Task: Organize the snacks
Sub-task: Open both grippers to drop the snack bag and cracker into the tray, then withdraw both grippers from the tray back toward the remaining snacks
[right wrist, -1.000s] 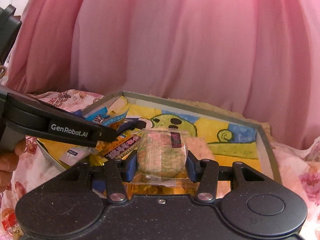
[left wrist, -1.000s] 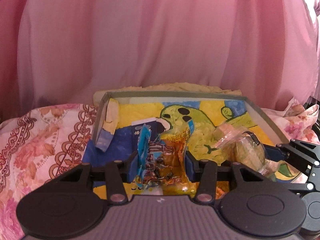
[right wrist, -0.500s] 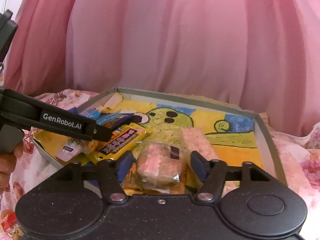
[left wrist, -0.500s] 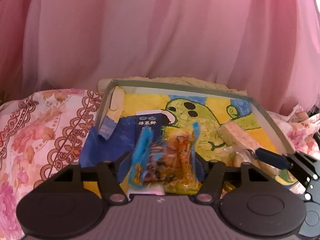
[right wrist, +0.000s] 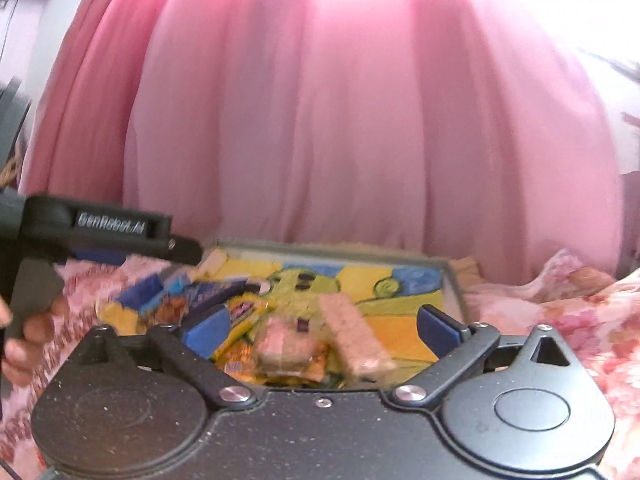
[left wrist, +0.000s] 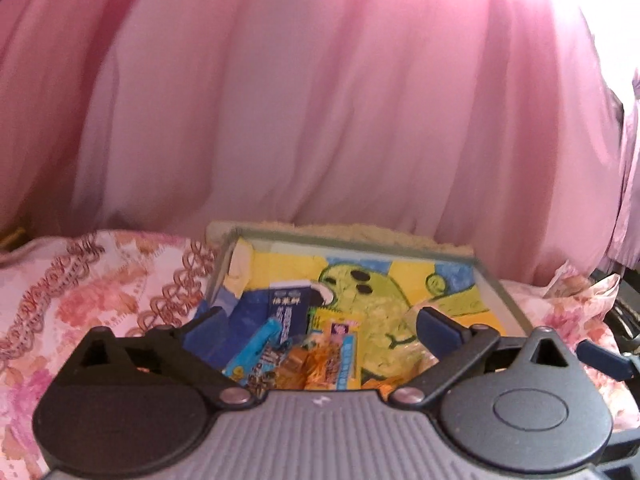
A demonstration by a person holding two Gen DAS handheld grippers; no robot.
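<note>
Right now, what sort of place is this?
Probably a home, perhaps a bedroom: pink curtains fill the background, a floral cloth covers the surface, and snacks lie in a tray lined with a hand-painted picture.

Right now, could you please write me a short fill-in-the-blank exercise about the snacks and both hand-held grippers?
1. The snacks lie inside a shallow tray whose floor shows a painted green ____.
2. The left hand-held gripper is ____, gripping nothing.
3. The pale oat bar lies to the ____ of the clear-wrapped cookie in the right wrist view.
4. The curtain behind the tray is ____.

Missing words: creature; open; right; pink
</note>
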